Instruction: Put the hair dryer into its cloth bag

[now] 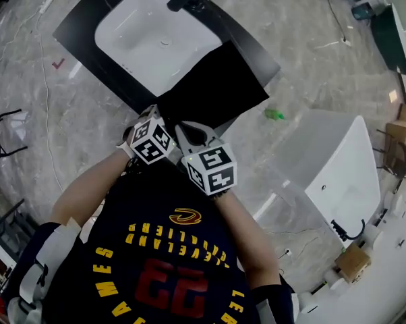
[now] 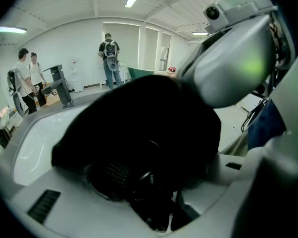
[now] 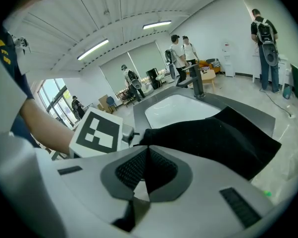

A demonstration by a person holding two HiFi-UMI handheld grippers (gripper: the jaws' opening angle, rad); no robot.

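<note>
In the head view we note the left gripper (image 1: 153,113) and the right gripper (image 1: 184,125) side by side at the near edge of a black cloth bag (image 1: 213,90). The bag lies flat across the corner of a black countertop (image 1: 81,25) beside a white sink (image 1: 156,39). The jersey (image 1: 176,262) is seen upside down and bears "CLEVELAND CAVALIERS" and "JAMES" in yellow and "23" in red. A small green item (image 1: 274,114) lies on the floor, well apart from the bag. In the left gripper view the jaws stand wide and are filled by a glossy black body, which we take for the hair dryer (image 2: 146,175). They appear to clamp it. The bag's cloth is heaped over its far end, so we cannot tell how deep it sits inside. In the right gripper view the fingers are closed together, pinching the near hem of the bag. The left gripper's marker cube (image 3: 97,133) shows just beside that hem, with square patterns but no lettering. The faucet (image 3: 196,83) stands behind the basin, and we read no brand on it.
</note>
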